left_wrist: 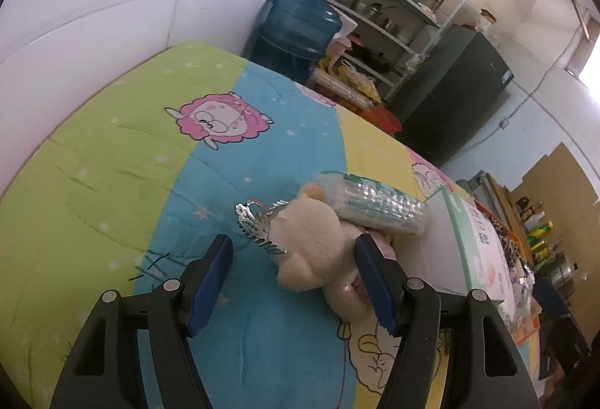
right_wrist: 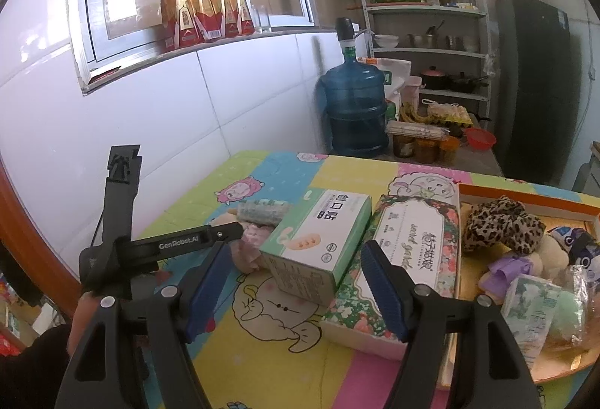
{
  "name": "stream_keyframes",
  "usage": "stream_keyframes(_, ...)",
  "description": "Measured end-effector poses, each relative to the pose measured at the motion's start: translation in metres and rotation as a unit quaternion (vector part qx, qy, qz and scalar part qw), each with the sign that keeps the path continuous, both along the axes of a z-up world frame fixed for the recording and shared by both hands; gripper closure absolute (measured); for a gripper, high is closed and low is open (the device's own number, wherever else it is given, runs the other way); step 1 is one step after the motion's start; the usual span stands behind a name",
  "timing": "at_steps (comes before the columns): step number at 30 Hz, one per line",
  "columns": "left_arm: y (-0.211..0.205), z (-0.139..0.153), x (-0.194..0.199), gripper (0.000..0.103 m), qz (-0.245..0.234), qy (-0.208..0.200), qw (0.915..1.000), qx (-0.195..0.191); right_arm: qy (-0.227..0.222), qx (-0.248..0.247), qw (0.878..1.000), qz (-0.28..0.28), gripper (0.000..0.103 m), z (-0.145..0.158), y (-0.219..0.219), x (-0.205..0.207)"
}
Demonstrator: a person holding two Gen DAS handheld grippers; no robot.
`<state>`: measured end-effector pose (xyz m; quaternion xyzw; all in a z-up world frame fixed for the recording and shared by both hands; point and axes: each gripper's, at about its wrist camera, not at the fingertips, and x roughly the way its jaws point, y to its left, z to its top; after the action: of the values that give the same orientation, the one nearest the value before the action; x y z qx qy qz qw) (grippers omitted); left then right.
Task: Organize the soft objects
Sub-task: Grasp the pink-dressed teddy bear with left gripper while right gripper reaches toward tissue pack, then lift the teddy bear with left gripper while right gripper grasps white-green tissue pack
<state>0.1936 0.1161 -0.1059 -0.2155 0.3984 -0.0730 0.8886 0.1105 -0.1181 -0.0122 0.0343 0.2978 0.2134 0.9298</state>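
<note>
A cream plush bear [left_wrist: 313, 244] lies on its side on the blue stripe of the cartoon-printed bedspread [left_wrist: 112, 154], its round head and ears nearest the left gripper [left_wrist: 296, 283]. It wears a silver tinsel crown [left_wrist: 258, 225] and something pink around its body. The left gripper's blue-padded jaws stand wide apart with the bear between them; the pad on the right of the view sits against or just in front of the pink part (which of the two is hard to tell), while the other pad is clear of the toy, so nothing is gripped.

Resting across the bear's far side is a roll in crinkly clear wrap with green print [left_wrist: 375, 206]. Just beside both stands a white and green box [right_wrist: 318, 240], which crowds the toy from that side. Next to that box lies a longer flowered box [right_wrist: 405, 244], and beyond it an orange tray [right_wrist: 525, 197] holding a leopard-print scrunchie [right_wrist: 502, 223], a small plush with a purple bow [right_wrist: 521, 266], a wrapped green item [right_wrist: 551, 311] and other soft things.

The right gripper [right_wrist: 296, 289] hovers over the bedspread near the corner of the white and green box, jaws wide and empty. In its view the left gripper's black arm covers most of the bear, leaving only a bit of cream and pink fabric showing. The tray's near edge is cut off by the frame. A blue water jug [right_wrist: 354, 105] and metal shelves [right_wrist: 423, 8] stand behind the bed.
</note>
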Motion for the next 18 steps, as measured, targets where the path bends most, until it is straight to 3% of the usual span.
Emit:
stream_keyframes(3, 0.001, 0.002, -0.001, 0.062, -0.006, -0.010, 0.9999, -0.011, 0.003, 0.002, 1.000, 0.000, 0.032, -0.001, -0.001, 0.002)
stream_keyframes(6, 0.000, 0.006, -0.006, 0.068, -0.011, -0.022, 0.9997, -0.002, 0.006, 0.004, 1.000, 0.001, 0.032, -0.003, -0.002, 0.003)
stream_keyframes(13, 0.000, 0.021, -0.025, 0.070, -0.016, -0.057, 0.9981, 0.014, 0.003, -0.011, 1.000, 0.021, 0.032, 0.007, 0.002, 0.005)
stream_keyframes(18, 0.010, 0.033, -0.045, 0.070, -0.010, -0.077, 0.9968, 0.018, 0.000, -0.048, 0.995, 0.092, 0.032, 0.030, 0.015, 0.019)
